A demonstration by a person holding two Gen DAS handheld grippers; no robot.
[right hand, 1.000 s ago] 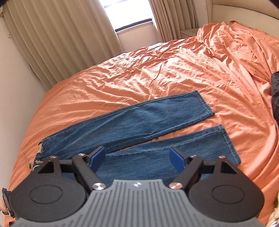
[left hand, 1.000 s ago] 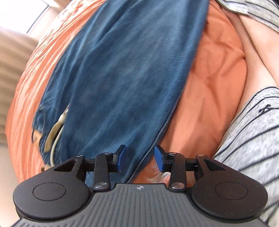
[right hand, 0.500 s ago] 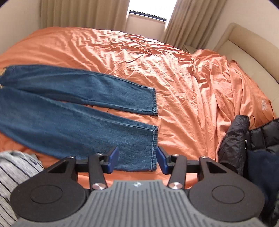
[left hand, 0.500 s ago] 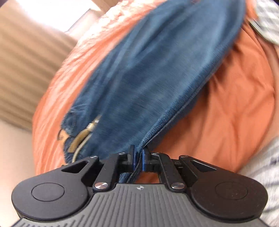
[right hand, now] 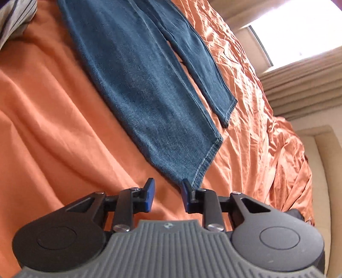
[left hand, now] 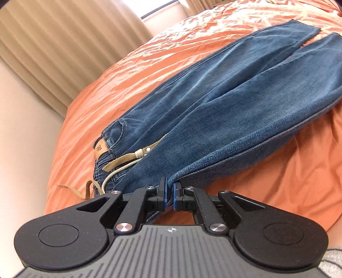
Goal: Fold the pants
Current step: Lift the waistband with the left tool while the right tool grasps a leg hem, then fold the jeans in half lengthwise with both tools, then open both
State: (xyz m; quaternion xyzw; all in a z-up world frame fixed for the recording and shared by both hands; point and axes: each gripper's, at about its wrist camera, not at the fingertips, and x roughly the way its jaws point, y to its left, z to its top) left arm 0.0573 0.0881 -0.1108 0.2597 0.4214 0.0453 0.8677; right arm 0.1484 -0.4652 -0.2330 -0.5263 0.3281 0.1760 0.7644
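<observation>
Blue jeans [left hand: 213,107] lie spread on an orange bed [left hand: 128,70], both legs stretched away from me. The waist with a tan belt [left hand: 126,159] lies at the left. My left gripper [left hand: 168,195] is shut on the near side seam of the jeans close to the waist. In the right wrist view the two legs [right hand: 139,81] run up and left. My right gripper [right hand: 166,192] is open, low over the bedding, with the near leg's hem corner [right hand: 192,181] just beyond its right fingertip.
Beige curtains [left hand: 64,42] and a window [right hand: 295,30] stand behind the bed. A padded headboard [right hand: 329,171] is at the right. A striped grey sleeve [right hand: 15,19] shows at the upper left of the right wrist view.
My left gripper closed on the jeans' side seam and stays shut on it. My right gripper swung from above the legs down to the near leg's hem and narrowed.
</observation>
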